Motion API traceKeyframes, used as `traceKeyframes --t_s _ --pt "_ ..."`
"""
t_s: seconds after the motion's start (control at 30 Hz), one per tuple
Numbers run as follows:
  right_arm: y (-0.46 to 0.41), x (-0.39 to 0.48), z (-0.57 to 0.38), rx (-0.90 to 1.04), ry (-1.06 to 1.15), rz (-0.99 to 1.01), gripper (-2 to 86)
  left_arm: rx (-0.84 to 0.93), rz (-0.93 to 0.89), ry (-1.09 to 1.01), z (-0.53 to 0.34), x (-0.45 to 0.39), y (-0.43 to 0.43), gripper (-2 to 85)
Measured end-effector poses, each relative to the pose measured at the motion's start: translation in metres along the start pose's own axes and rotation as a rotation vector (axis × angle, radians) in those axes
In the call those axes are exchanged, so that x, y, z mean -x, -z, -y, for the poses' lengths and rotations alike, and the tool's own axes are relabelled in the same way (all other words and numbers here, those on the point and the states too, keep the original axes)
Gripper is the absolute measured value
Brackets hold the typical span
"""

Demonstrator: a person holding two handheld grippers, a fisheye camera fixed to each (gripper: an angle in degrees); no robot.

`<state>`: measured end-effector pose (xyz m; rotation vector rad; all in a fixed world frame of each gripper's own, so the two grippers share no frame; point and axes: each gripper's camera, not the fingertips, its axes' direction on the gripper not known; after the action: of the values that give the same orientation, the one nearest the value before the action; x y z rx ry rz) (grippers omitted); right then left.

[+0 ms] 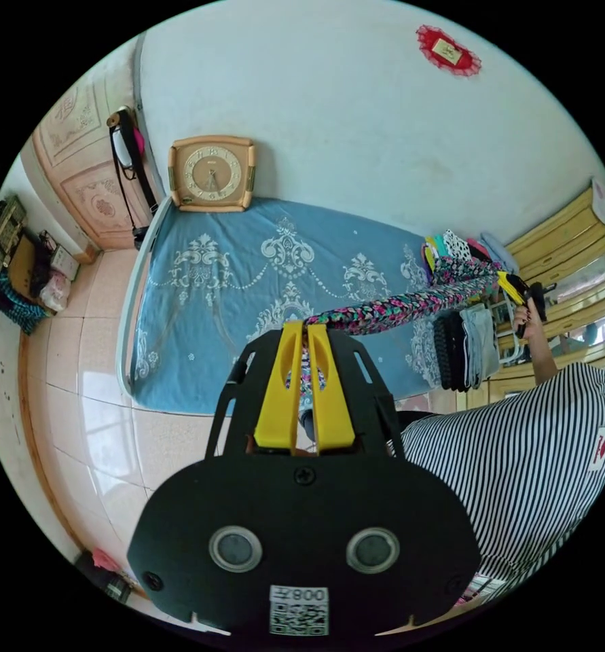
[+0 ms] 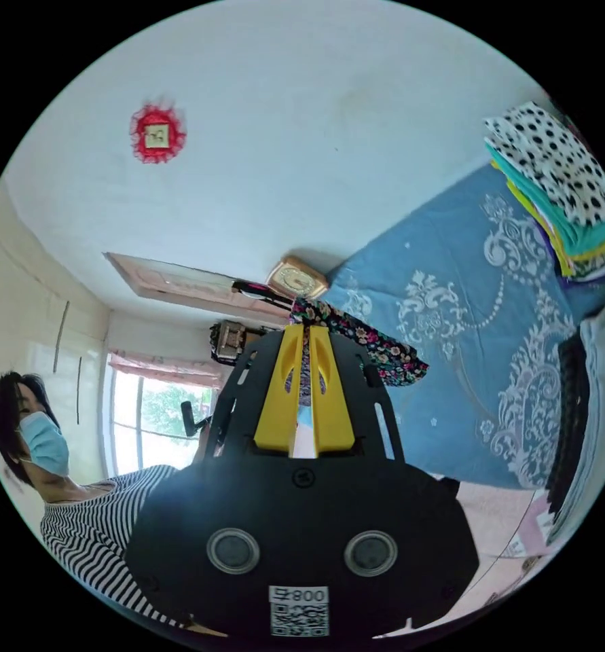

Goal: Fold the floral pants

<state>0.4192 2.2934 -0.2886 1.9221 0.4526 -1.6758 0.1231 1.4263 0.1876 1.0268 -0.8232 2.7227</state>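
Step in hand, my read: pants lifted off bed and stretched between both grippers, pre-fold.

Left gripper view, L to R:
- Door w/ bag on it, ~10 o'clock.
- Clock x1, propped at head of bed, ~11 o'clock.
- Bed w/ blue patterned cover, centre-left.
- Left gripper centre; yellow jaws pressed together on one end of the floral pants.
- Pants run as a taut band toward 3 o'clock, held above the bed, not lying on it.
- Right gripper at far end, in the person's hand; its jaw state unreadable from here.
- Folded stacks x2 at ~3 o'clock: one colourful, one dark/grey.

Right gripper view, L to R:
- Person, striped top, ~8 o'clock.
- Right gripper centre, jaws clamped on pants' other end; fabric drapes off toward 2 o'clock.
- Colourful stack at 2 o'clock, polka-dot piece on top.

Count: pants x1, grippers x2, clock x1, stacks x2.

Next move likely calls for: keep both clamps tight, lower cloth flat onto open bed area, then bring ends together. Risk: sag or twist mid-span.
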Motion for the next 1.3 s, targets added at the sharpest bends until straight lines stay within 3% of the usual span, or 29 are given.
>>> traceKeyframes --t_s 0.4,0.57,0.67,0.77,0.97,1.13,1.3 --pt "-0.144 -0.002 -0.145 0.059 -0.283 -0.293 1.1 0.256 -0.171 -0.041 -0.026 0.151 -0.142 1.7" --pt "-0.225 -0.085 -0.208 0.210 -0.586 -0.462 0.5 0.369 -0.292 0.133 -0.047 0.217 -0.261 2.6" --pt "-0.272 -0.099 -0.255 0.305 -0.673 -0.535 0.4 0.383 -0.239 0.190 -0.088 0.244 -0.297 3.3" --pt "-0.336 -0.068 -0.280 0.413 -0.549 -0.499 0.6 0.403 -0.249 0.261 -0.150 0.269 -0.325 4.8" --pt "-0.563 0.070 -0.281 0.744 0.025 -0.476 4.1 0.422 -0.381 0.615 -0.294 0.324 -0.397 8.3" --pt "-0.785 0.243 -0.358 0.960 0.699 -0.413 6.7 0.245 -0.539 0.916 -0.404 0.360 -0.438 9.5" --pt "-0.909 0.332 -0.470 1.053 1.112 -0.434 8.4 0.075 -0.683 1.098 -0.480 0.384 -0.471 9.3"
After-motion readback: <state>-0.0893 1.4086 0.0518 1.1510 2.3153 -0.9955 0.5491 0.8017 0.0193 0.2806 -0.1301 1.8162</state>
